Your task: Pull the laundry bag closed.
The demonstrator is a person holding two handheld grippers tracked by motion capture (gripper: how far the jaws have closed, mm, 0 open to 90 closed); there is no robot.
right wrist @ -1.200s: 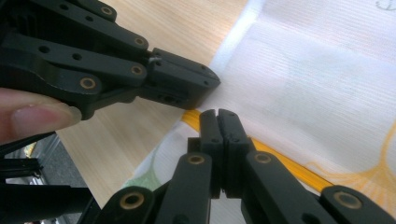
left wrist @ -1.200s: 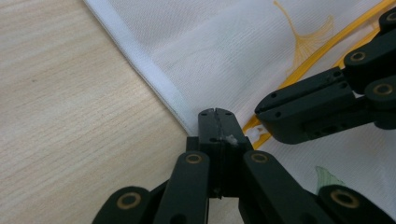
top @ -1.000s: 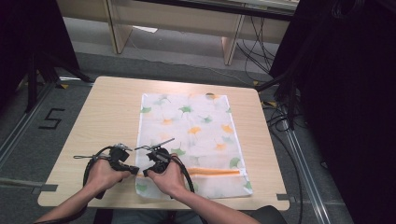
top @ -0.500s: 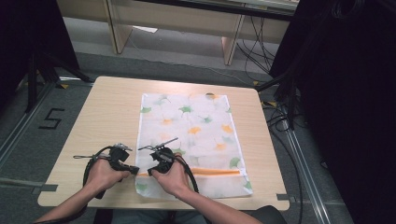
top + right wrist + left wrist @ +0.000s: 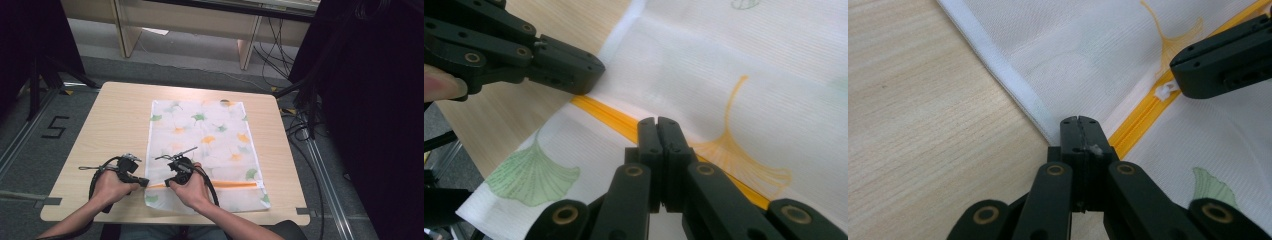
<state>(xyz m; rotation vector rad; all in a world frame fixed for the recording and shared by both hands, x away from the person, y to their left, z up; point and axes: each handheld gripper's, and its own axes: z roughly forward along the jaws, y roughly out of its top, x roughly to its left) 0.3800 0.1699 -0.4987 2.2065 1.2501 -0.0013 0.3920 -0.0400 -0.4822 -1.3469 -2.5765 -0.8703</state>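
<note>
My left gripper (image 5: 141, 182) has its jaws fully together on the hemmed left edge of the mesh bag (image 5: 210, 135), at the end of the orange zipper (image 5: 235, 184). My right gripper (image 5: 169, 182) is likewise closed over the zipper just beside it; it appears to pinch the white zipper pull (image 5: 1164, 91), though the jaws hide the contact. The bag lies flat on the wooden table (image 5: 115, 125), its leaf print facing up.

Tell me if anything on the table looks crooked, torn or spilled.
Nothing stands out. The leaf-print mesh bag lies flat and square on the table, its orange zipper straight. Both tools, left and right, sit closed at the zipper's end.
</note>
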